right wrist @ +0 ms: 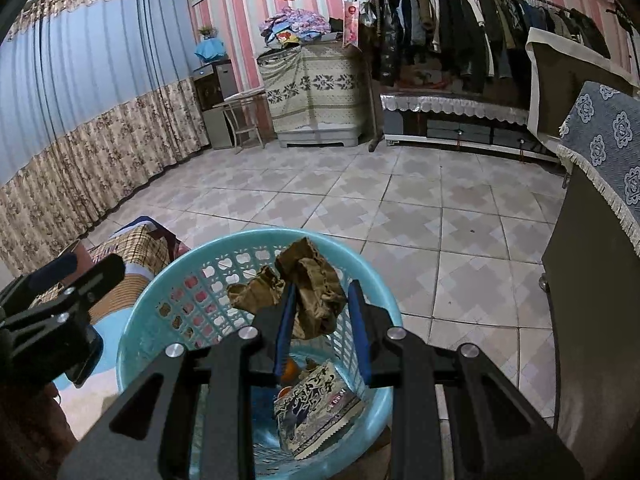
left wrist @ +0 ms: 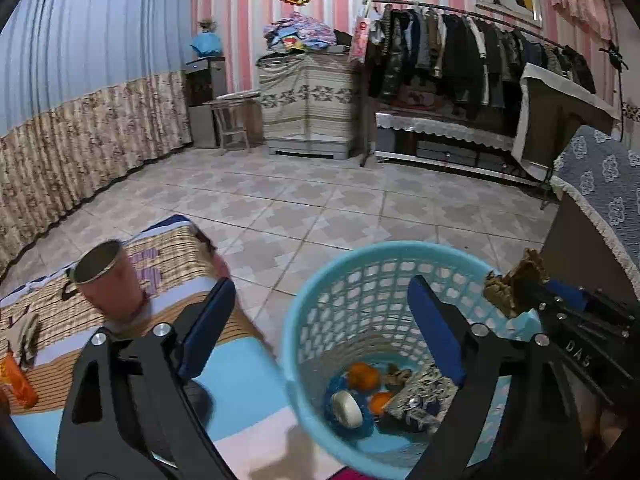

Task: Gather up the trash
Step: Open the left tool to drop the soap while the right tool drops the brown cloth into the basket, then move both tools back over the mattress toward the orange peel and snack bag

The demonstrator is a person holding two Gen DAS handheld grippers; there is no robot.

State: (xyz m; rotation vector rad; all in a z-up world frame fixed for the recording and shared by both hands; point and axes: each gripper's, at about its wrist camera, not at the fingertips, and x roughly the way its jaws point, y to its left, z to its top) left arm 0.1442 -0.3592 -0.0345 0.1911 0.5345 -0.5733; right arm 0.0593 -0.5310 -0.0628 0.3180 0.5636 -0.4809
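Left claw point(left wrist: 316, 320): black frame, blue pads, silver screws.
Right claw point(right wrist: 322, 316): same; white "DA5" marking.

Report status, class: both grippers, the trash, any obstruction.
Left gripper open, empty. Right gripper over blue basket, crumpled brown wrapper between its fingers. Nothing blocking the drop.

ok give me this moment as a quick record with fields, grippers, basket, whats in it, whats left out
left gripper: jaws wide open, empty, above the near rim of the basket
right gripper: jaws apart, crumpled brown paper between them, over the basket; grip cannot be told
basket: light blue plastic, lattice wall, on the tiled floor
basket contents: two orange fruits, patterned packet, round white lid
left out: metal cup upright on the striped mat; orange wrapper at the mat's edge
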